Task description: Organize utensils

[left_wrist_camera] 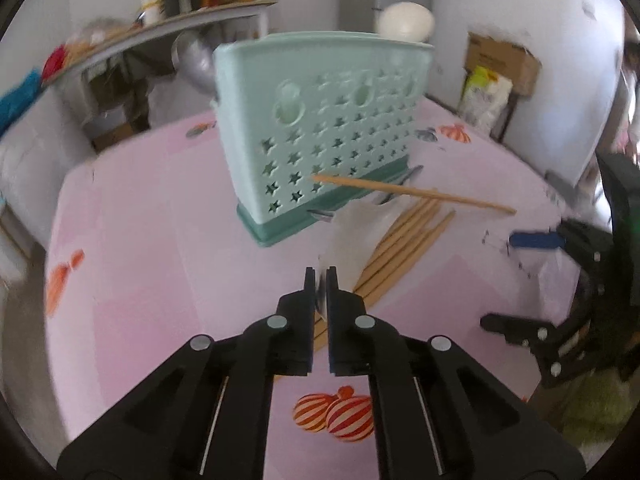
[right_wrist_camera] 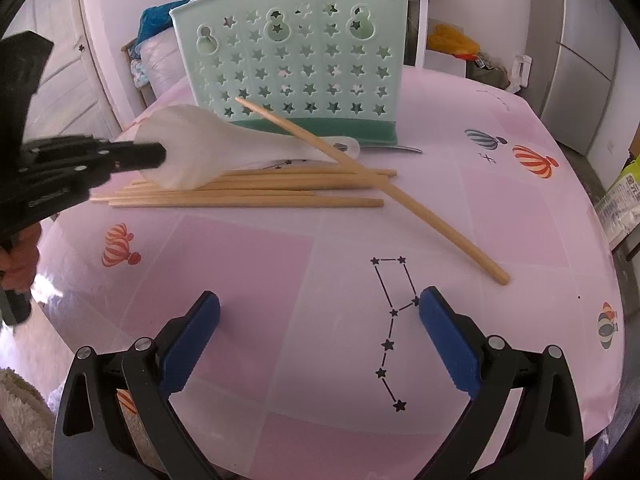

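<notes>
The left gripper (right_wrist_camera: 162,155) has its jaws clenched on the wide end of a white plastic rice spoon (right_wrist_camera: 208,142). The spoon rests across a pile of light wooden chopsticks (right_wrist_camera: 256,196) on the pink worktop (right_wrist_camera: 280,264), just in front of the mint green holder with star holes (right_wrist_camera: 296,60). The right gripper (right_wrist_camera: 320,340) hangs over the worktop, jaws wide apart and empty.

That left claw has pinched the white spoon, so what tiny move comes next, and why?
Probably lift the white spoon clear. The left gripper is shut on its bowl, but its handle lies under a slanted chopstick, short of the green holder.
</notes>
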Demonstrator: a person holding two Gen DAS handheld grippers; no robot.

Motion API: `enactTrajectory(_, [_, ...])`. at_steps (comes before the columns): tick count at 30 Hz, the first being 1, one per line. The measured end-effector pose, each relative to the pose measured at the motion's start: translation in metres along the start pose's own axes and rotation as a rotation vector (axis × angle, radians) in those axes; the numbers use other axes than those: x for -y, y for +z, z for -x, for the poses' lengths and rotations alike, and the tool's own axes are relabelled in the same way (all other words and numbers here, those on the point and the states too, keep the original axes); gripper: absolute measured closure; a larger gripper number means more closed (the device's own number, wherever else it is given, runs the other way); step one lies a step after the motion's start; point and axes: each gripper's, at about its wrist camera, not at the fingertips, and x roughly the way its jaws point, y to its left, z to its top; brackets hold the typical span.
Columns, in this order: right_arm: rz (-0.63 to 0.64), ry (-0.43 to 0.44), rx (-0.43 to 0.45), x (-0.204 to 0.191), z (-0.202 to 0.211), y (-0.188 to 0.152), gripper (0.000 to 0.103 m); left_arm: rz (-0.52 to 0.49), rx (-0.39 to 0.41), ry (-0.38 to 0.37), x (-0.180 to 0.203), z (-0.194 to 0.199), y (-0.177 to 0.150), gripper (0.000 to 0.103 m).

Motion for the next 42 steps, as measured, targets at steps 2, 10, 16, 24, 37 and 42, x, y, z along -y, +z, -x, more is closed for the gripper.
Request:
enactTrajectory(2, [-0.004,0.004,0.004,0.001,0.0,0.0,0.006,0.043,0.01,-0.004,-0.005,-0.005,-0.002,0.095])
enactTrajectory(10, [-0.045,0.032,0.045,0.008,0.002,-0.002,0.006,0.185,0.036,-0.07,-0.013,-0.011,0.0,0.098])
enactTrajectory(16, [-0.052,0.043,0.042,0.01,0.003,-0.002,0.006,0.249,0.065,-0.091,-0.015,0.011,0.006,0.103])
enactTrajectory(24, [0.059,0.119,0.157,0.007,0.042,0.015,0.006,0.329,0.076,-0.1,-0.032,0.067,0.0,0.103])
enactTrajectory(37, [-0.062,0.418,0.106,0.033,-0.017,0.089,0.027,0.459,0.141,0.012,-0.069,0.116,-0.027,0.103])
enactTrajectory(42, [0.018,0.465,-0.036,0.009,-0.04,0.072,0.04,0.513,0.127,0.023,-0.08,0.107,-0.037,0.103])
